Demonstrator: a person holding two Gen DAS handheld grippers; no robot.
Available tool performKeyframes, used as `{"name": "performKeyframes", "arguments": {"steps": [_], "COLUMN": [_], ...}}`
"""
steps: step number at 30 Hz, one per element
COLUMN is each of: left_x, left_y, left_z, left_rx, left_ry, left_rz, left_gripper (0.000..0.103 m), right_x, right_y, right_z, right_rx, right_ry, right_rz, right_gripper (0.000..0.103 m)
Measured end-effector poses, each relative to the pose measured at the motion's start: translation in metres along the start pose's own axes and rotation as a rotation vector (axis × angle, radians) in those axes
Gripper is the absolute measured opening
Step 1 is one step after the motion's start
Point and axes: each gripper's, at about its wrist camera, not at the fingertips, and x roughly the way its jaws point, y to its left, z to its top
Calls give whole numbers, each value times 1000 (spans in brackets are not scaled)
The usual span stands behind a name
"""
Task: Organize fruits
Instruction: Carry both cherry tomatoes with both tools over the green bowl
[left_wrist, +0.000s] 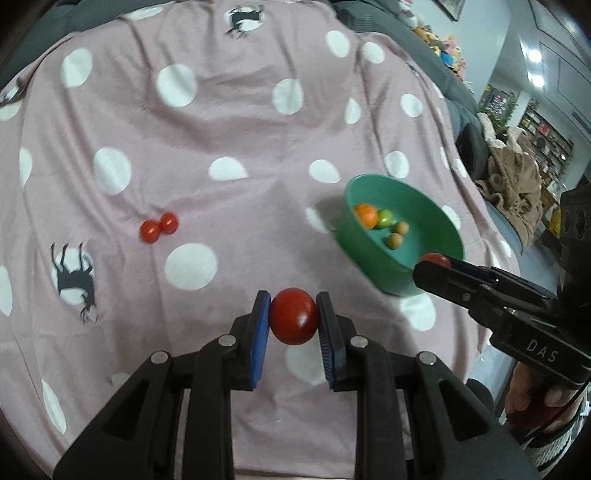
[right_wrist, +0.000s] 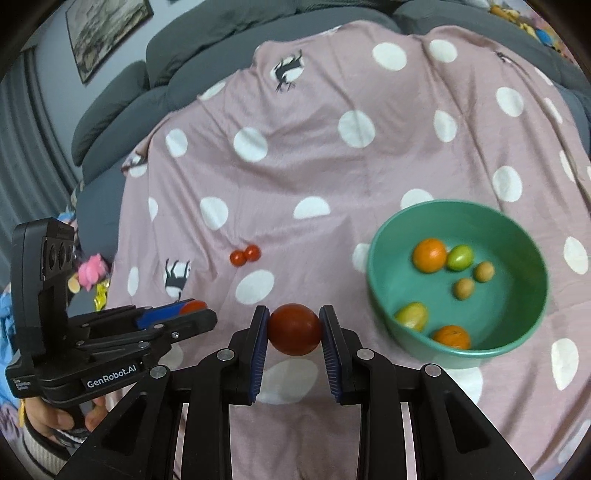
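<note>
My left gripper (left_wrist: 293, 317) is shut on a red tomato (left_wrist: 294, 316) above the pink dotted cloth (left_wrist: 221, 122). My right gripper (right_wrist: 294, 325) is shut on another red tomato (right_wrist: 294, 329), left of the green bowl (right_wrist: 532, 236). The bowl holds two oranges (right_wrist: 429, 255), a green fruit (right_wrist: 460, 257), a yellow-green fruit (right_wrist: 412, 315) and two small tan fruits (right_wrist: 464, 288). Two small red tomatoes (right_wrist: 245, 255) lie together on the cloth; they also show in the left wrist view (left_wrist: 159, 227). The right gripper (left_wrist: 436, 264) sits at the near rim of the bowl (left_wrist: 373, 254) in the left wrist view. The left gripper (right_wrist: 194, 308) is at the left in the right wrist view.
The cloth covers a grey sofa (right_wrist: 184, 62). Soft toys (right_wrist: 90, 277) lie left of the cloth. A beige blanket (left_wrist: 517, 177) and shelves (left_wrist: 546, 136) are to the right. A framed picture (right_wrist: 107, 29) hangs on the wall.
</note>
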Motion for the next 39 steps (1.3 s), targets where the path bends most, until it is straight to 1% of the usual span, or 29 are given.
{"name": "performKeyframes", "arguments": {"steps": [5, 13, 18, 24, 29, 33, 39], "left_x": [7, 31, 54, 92, 119, 132, 143], "left_y": [-20, -62, -85, -107, -116, -116, -114], "left_z": [12, 35, 50, 60, 61, 57, 55], "left_rx": [27, 101, 136, 192, 227, 242, 245], "left_ry": [-4, 6, 16, 60, 99, 125, 148], "left_rz": [-26, -71, -95, -97, -76, -65, -59], "left_gripper": [24, 24, 24, 24, 24, 24, 24], "right_x": [-14, -30, -33, -25, -11, -2, 6], "right_y": [-18, -62, -88, -110, -127, -130, -135], "right_z": [3, 4, 7, 7, 6, 5, 4], "right_rx": [35, 119, 159, 185, 199, 178, 179], "right_ry": [-38, -90, -108, -108, -82, -65, -48], "right_rz": [-9, -38, -61, -94, -125, -157, -158], "right_gripper": [30, 30, 30, 30, 30, 30, 30]}}
